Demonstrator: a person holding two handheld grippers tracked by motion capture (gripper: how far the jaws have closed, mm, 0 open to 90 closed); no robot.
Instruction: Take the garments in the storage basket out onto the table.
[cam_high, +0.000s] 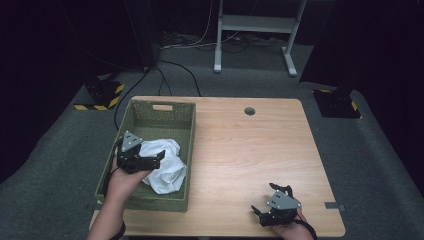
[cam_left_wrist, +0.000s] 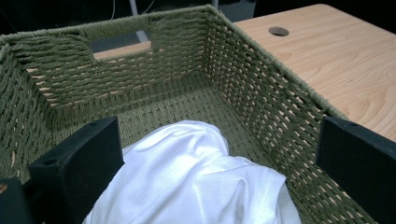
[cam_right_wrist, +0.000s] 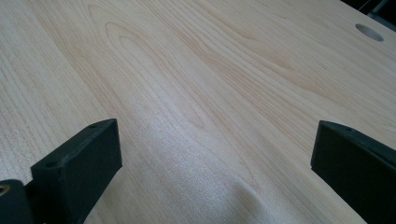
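Observation:
A green woven basket (cam_high: 162, 103) stands on the left part of the wooden table (cam_high: 250, 150). A crumpled white cloth (cam_high: 167, 172) lies inside it toward the near end. My left gripper (cam_high: 159, 159) hovers open just over the cloth, inside the basket. In the left gripper view the white cloth (cam_left_wrist: 196, 177) bulges up between the spread jaws of the left gripper (cam_left_wrist: 219, 140), with the basket wall (cam_left_wrist: 261, 93) behind. My right gripper (cam_high: 266, 197) rests open near the table's front right edge; in its own view the right gripper (cam_right_wrist: 215, 140) has bare wood between its jaws.
A round cable hole (cam_high: 249, 111) sits near the table's far edge. On the floor behind stand a white desk frame (cam_high: 255, 22), loose cables (cam_high: 175, 70) and two black boxes with yellow-black tape (cam_high: 102, 94).

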